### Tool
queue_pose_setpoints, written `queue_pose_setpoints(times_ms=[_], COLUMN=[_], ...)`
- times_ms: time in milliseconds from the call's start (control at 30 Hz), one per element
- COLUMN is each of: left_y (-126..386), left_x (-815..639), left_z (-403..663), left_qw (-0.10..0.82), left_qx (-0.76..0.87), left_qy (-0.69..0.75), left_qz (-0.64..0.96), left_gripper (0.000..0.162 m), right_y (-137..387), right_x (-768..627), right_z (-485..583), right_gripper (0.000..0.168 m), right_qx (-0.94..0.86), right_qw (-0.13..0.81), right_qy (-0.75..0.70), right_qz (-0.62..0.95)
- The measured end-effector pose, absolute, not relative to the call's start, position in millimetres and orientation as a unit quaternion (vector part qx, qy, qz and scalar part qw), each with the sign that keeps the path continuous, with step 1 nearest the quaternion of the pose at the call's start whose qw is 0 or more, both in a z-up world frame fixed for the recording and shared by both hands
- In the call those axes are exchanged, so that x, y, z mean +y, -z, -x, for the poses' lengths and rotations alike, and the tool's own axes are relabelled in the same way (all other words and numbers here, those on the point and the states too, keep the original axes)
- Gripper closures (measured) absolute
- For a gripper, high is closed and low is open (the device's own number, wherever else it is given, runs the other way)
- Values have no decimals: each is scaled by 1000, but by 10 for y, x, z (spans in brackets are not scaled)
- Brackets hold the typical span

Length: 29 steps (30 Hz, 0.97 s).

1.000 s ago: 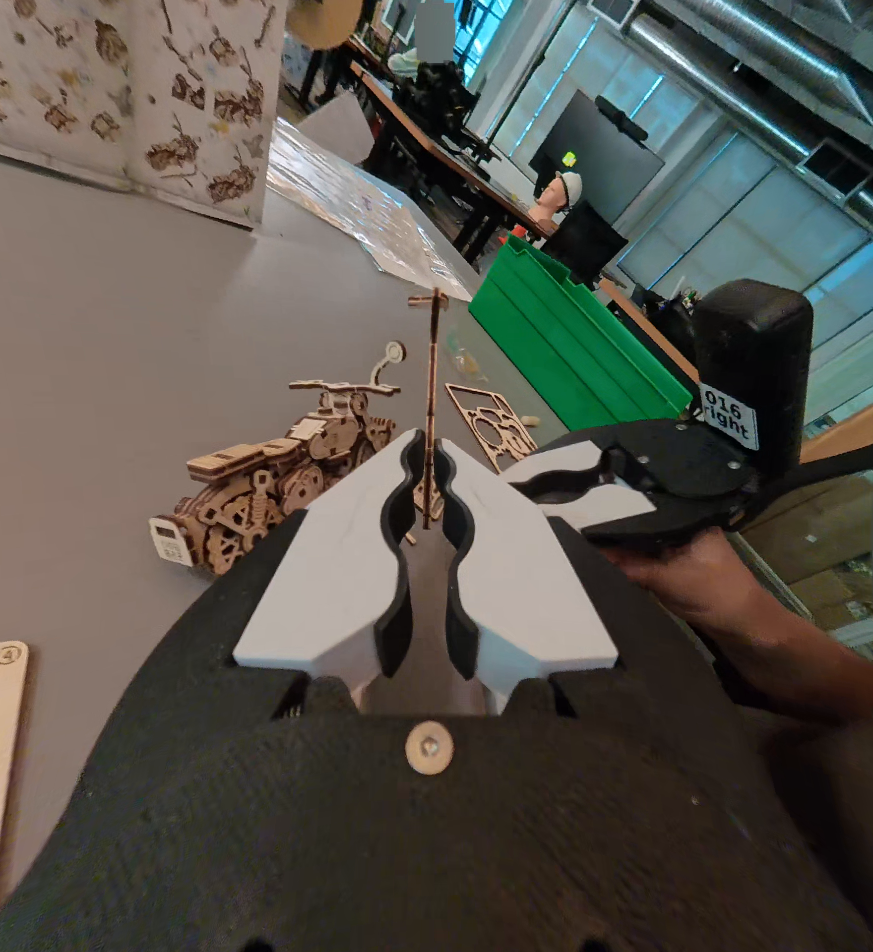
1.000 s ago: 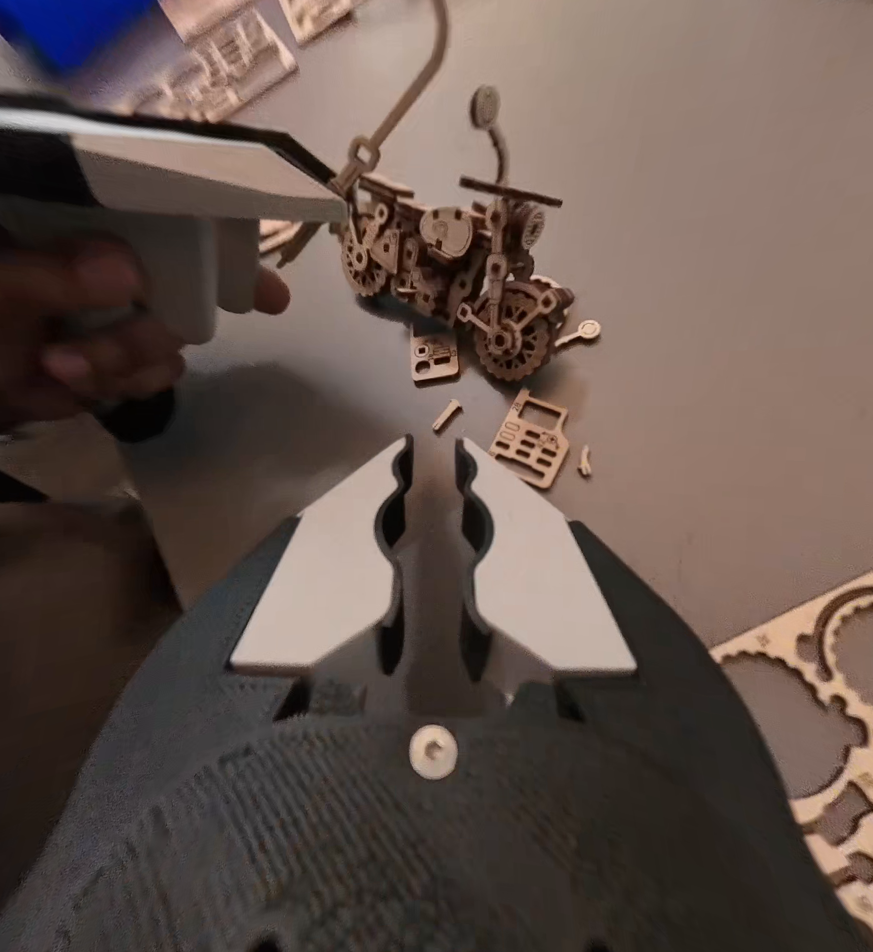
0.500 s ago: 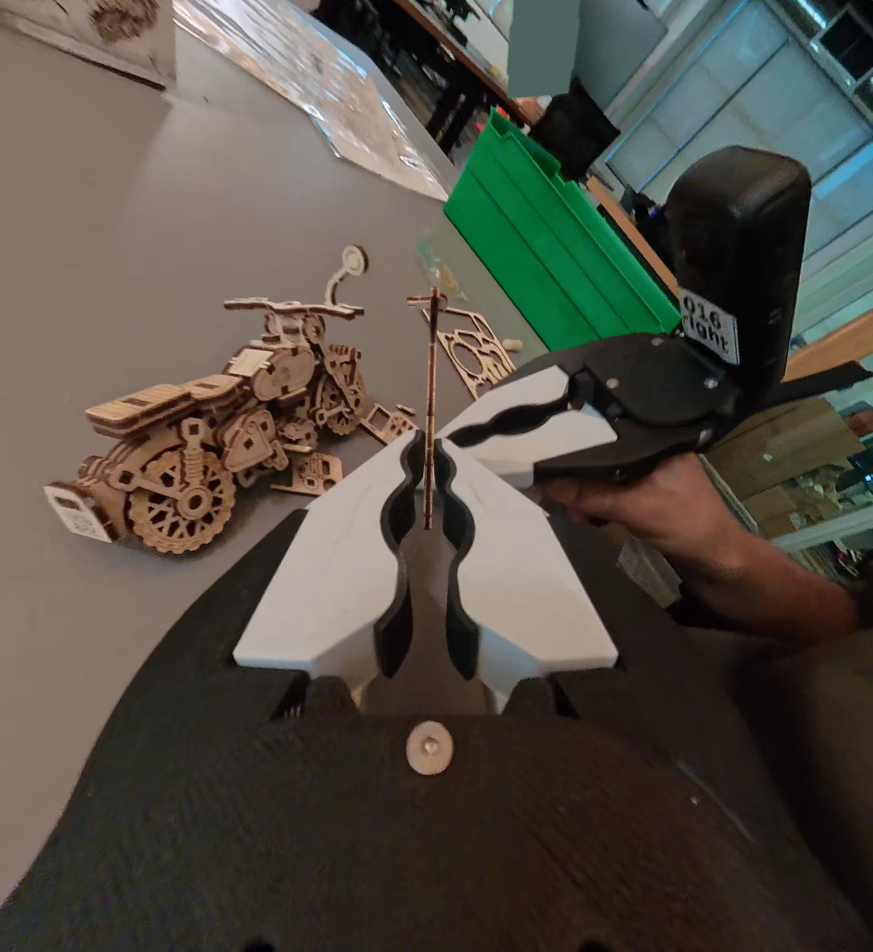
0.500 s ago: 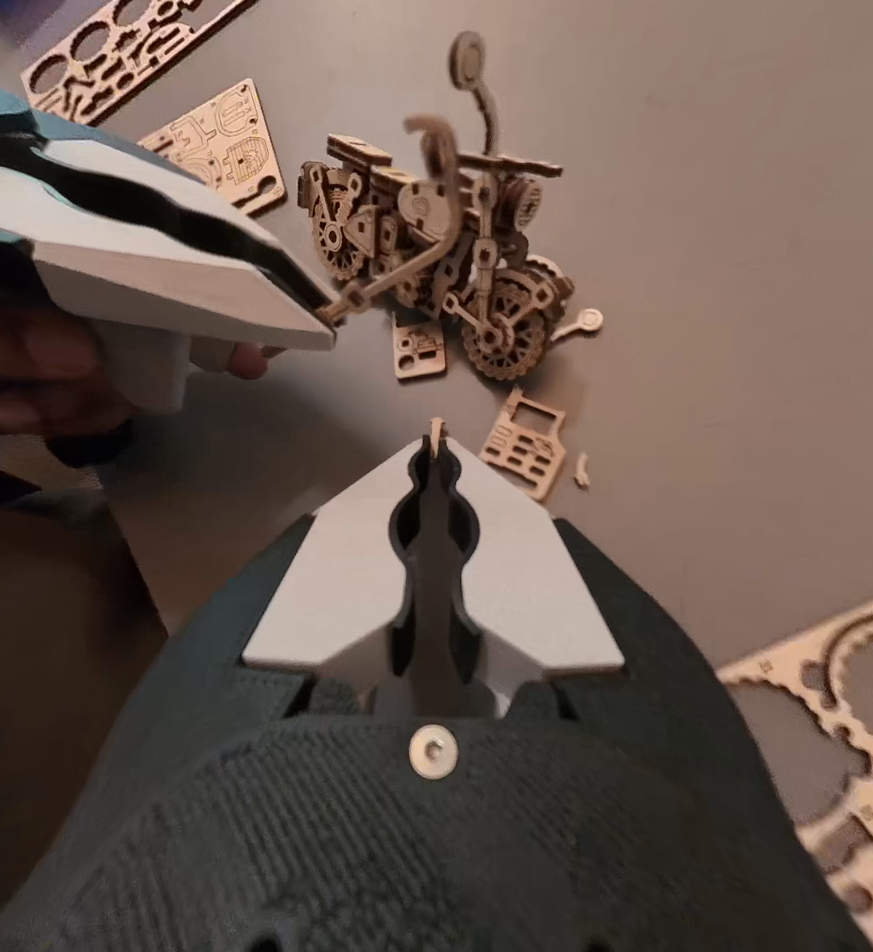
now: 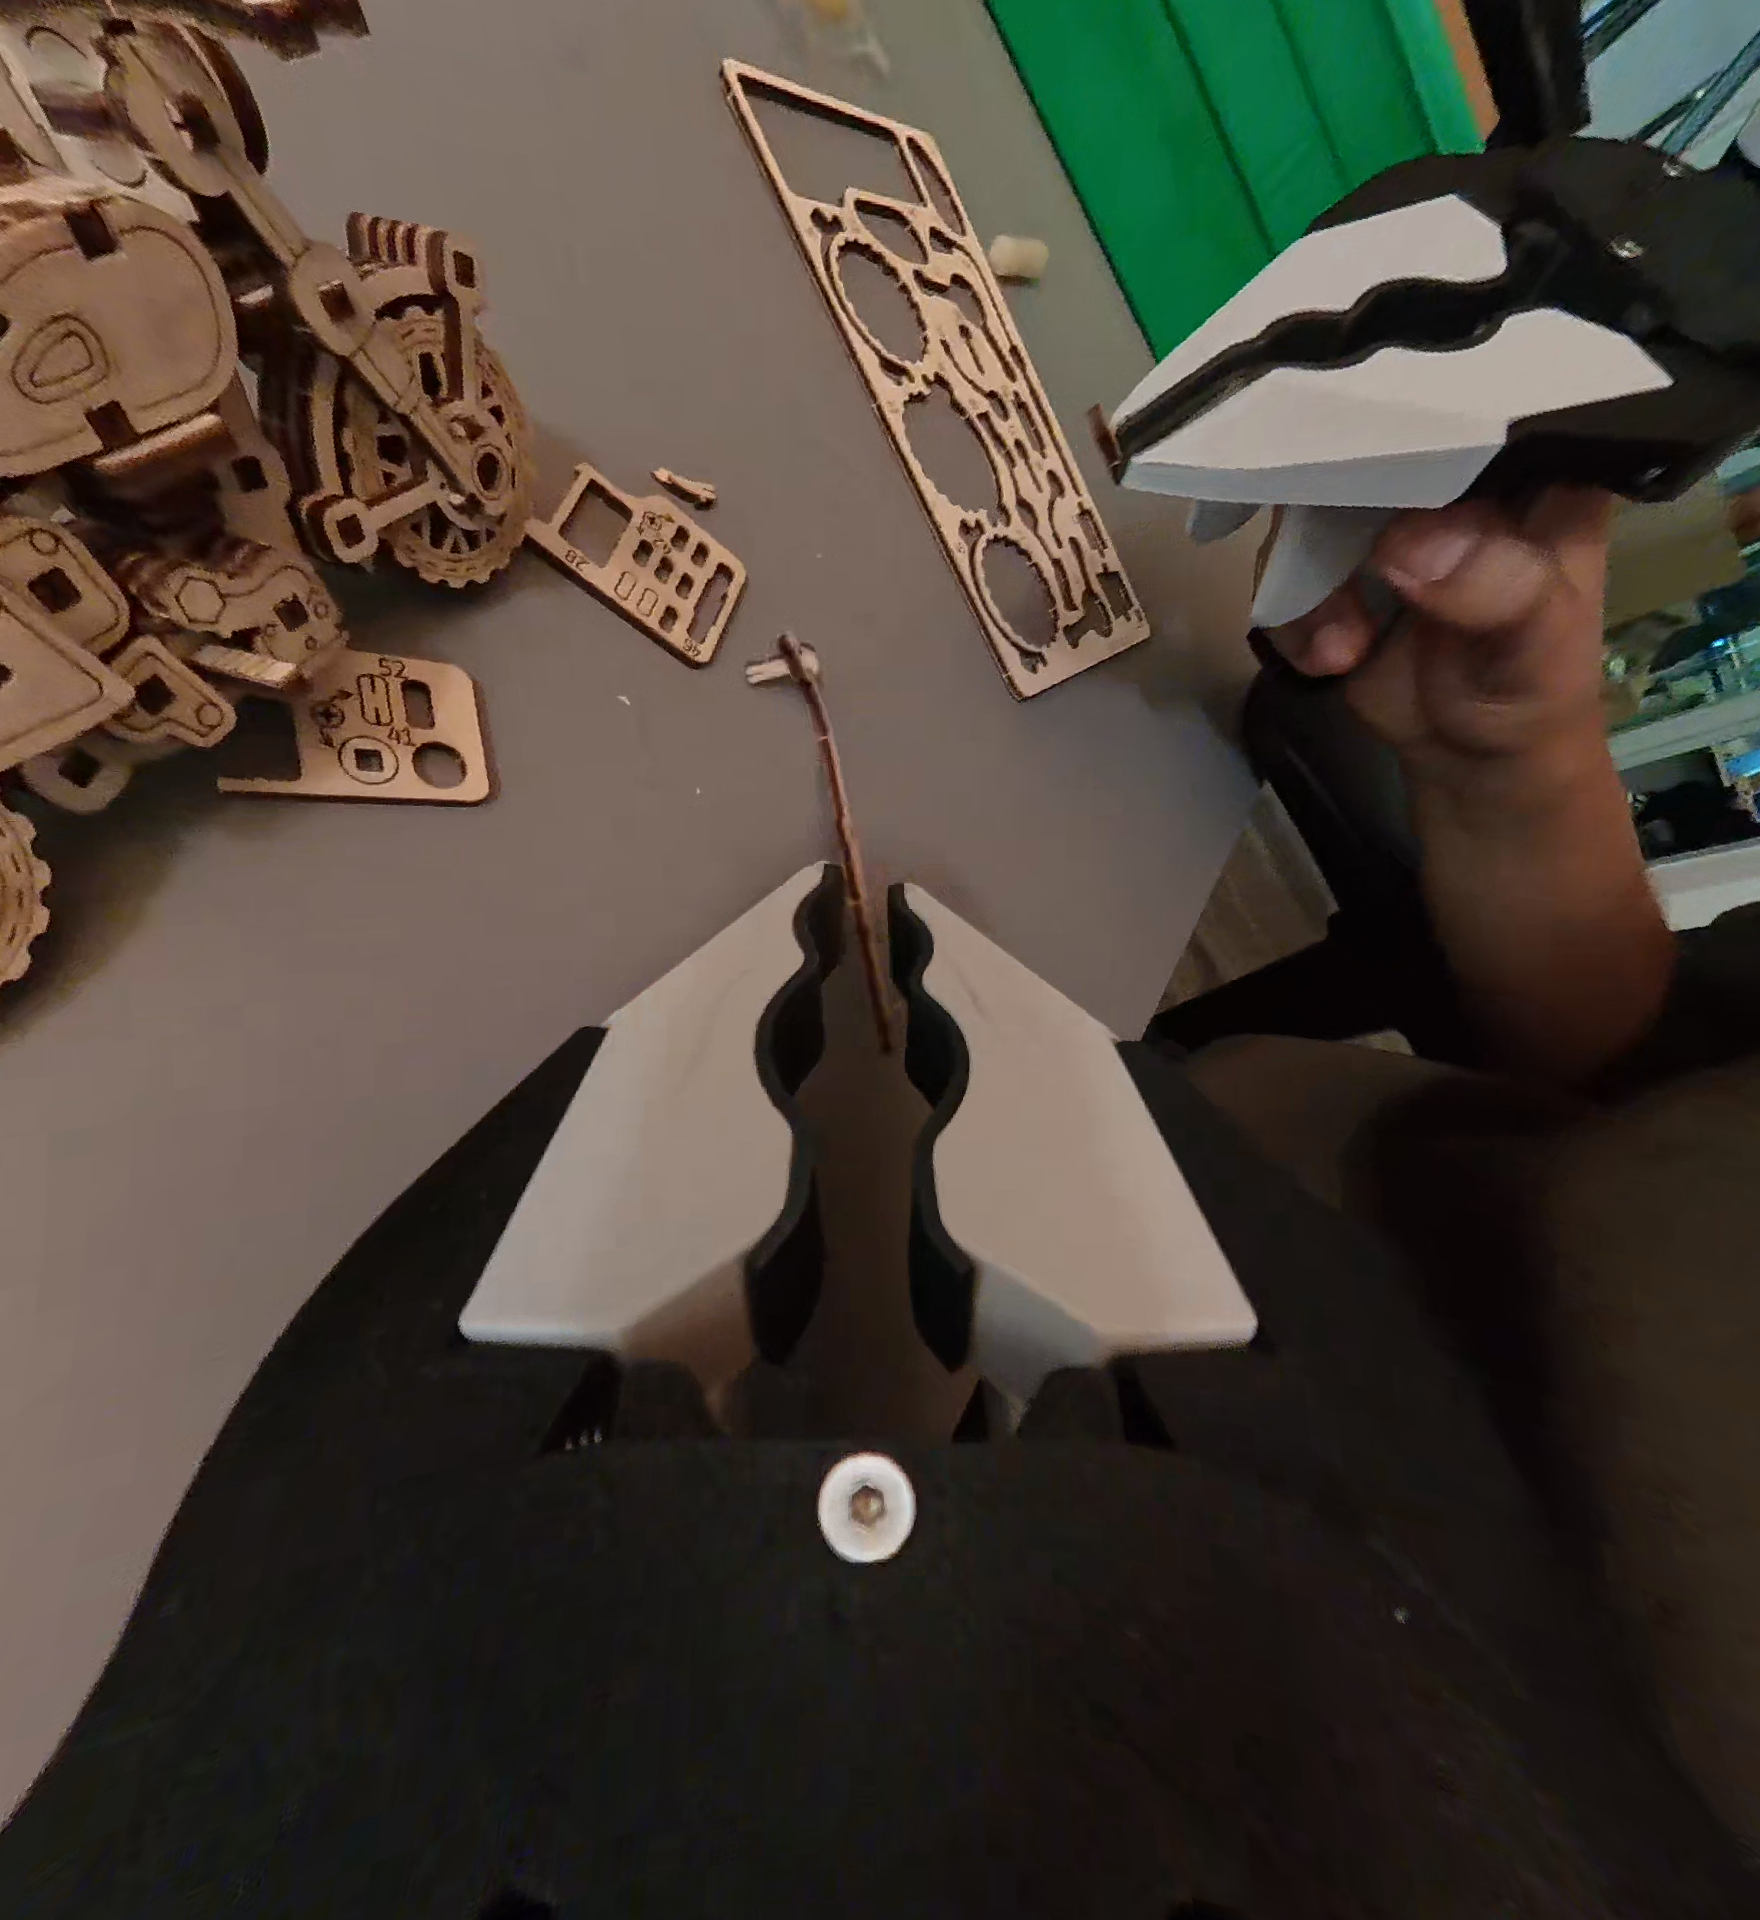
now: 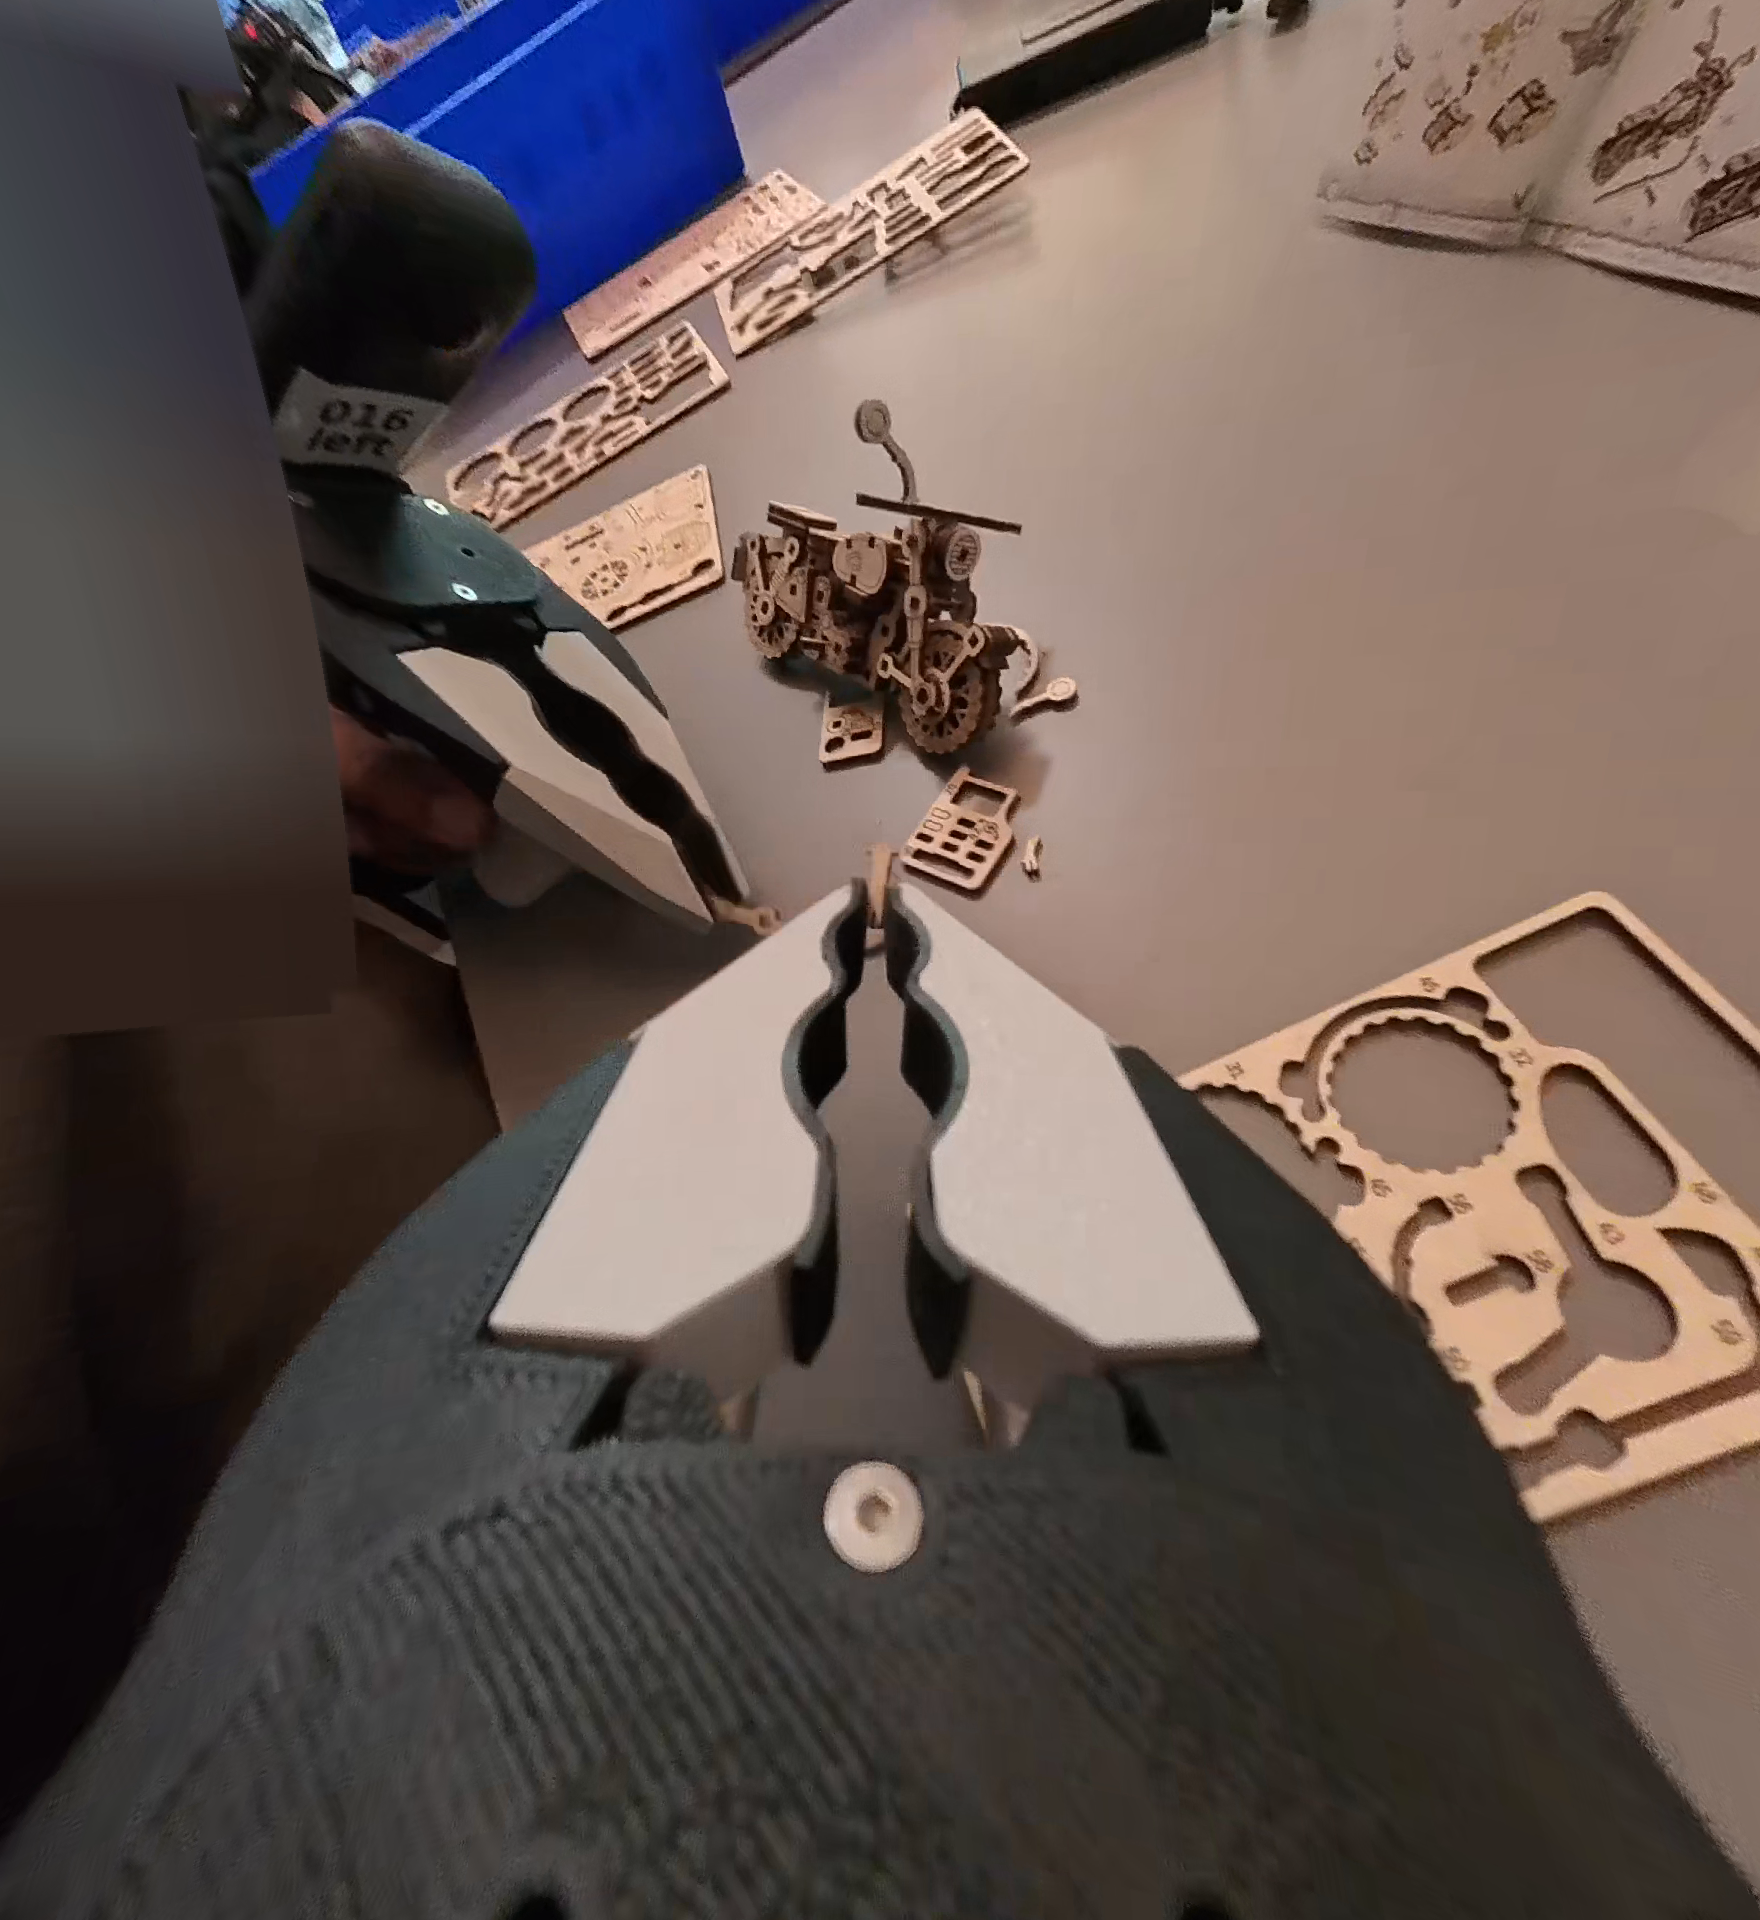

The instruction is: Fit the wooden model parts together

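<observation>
My left gripper (image 5: 863,902) is shut on a thin curved wooden part (image 5: 834,769), seen edge-on and sticking out forward above the grey table. My right gripper (image 6: 874,906) is shut on a small wooden peg (image 6: 878,871) that pokes out past its tips. In the right wrist view the left gripper (image 6: 725,891) comes in from the left, and the end of its part (image 6: 753,915) lies just left of my right fingertips. In the left wrist view the right gripper (image 5: 1115,449) is at the upper right. The wooden motorcycle model (image 6: 876,613) stands on the table beyond both; it also shows in the left wrist view (image 5: 128,416).
Small punched frames (image 6: 959,831) (image 6: 850,732) lie near the model's front wheel. A large cut-out sheet (image 6: 1478,1195) lies at the right, and several more sheets (image 6: 803,249) at the back. An open instruction booklet (image 6: 1582,135) lies far right. A green bin (image 5: 1219,135) stands past the table edge.
My right gripper closed on the small peg from the table and lifted it. My left gripper tilted down and swung its part toward the right gripper; the two now almost meet.
</observation>
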<state>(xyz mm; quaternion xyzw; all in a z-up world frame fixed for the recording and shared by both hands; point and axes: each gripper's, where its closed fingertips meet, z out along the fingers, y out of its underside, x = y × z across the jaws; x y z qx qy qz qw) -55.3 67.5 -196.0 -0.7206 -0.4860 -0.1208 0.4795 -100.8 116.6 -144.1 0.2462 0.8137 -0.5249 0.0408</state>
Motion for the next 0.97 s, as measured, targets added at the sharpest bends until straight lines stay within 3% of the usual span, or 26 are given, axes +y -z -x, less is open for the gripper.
queue_pose_setpoints(times_ms=[33, 233, 333, 600, 767, 967], left_y=[1965, 1952, 1803, 1095, 980, 943], left_x=[673, 673, 679, 677, 694, 756], left_z=[556, 566, 621, 579, 496, 389], left_qw=[478, 483, 527, 694, 715, 716], left_qx=[-486, -486, -473, -388, -346, -317], left_qy=[119, 112, 108, 166, 165, 177], left_qz=[722, 720, 697, 582, 585, 596], left_gripper=[153, 139, 132, 146, 149, 155], right_y=[1429, 1343, 1269, 1058, 985, 1054], right_x=[1165, 1153, 1075, 739, 754, 678], right_z=[1005, 991, 914, 542, 496, 272], right_gripper=[167, 167, 168, 168, 167, 167], right_qx=[810, 791, 774, 667, 586, 577], right_qw=[47, 66, 97, 332, 459, 535], right_qy=[529, 554, 575, 619, 602, 548], right_qz=[-248, -253, -245, -250, -289, -284])
